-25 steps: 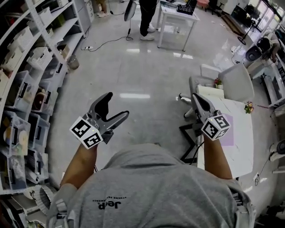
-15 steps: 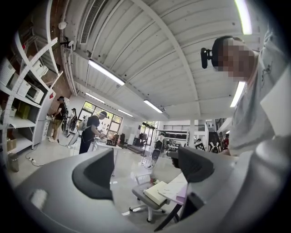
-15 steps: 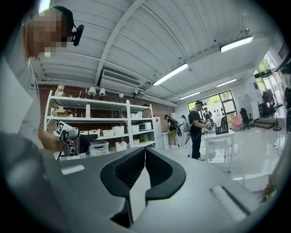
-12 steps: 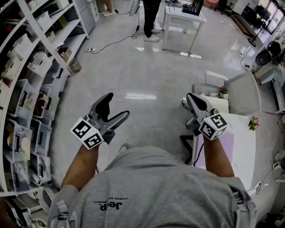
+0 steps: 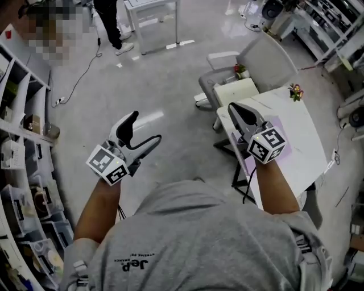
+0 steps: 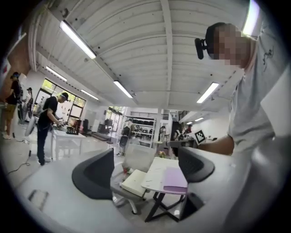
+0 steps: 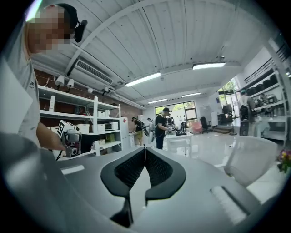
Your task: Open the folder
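A pale purple folder [image 5: 286, 146] lies flat and closed on a small white table [image 5: 301, 125]; my right gripper's marker cube hides part of it in the head view. In the left gripper view the folder [image 6: 175, 178] sits on the table's near end [image 6: 152, 175]. My right gripper [image 5: 234, 109] hovers over the table's left edge, jaws pressed together with nothing between them [image 7: 144, 154]. My left gripper [image 5: 145, 128] hangs over the floor well left of the table. It is open and empty [image 6: 144, 168] and faces the table from a distance.
A grey office chair [image 5: 267, 57] stands at the table's far end, with a cream box [image 5: 236, 91] on its seat. A small flower pot [image 5: 295, 91] sits on the table's far corner. Shelving with bins [image 5: 23, 165] runs along the left. A person stands by another white table [image 5: 151, 17].
The head view has swung right, so the table and chair now lie closer, under and ahead of my right gripper. Both grippers keep their poses, the left open and the right shut.
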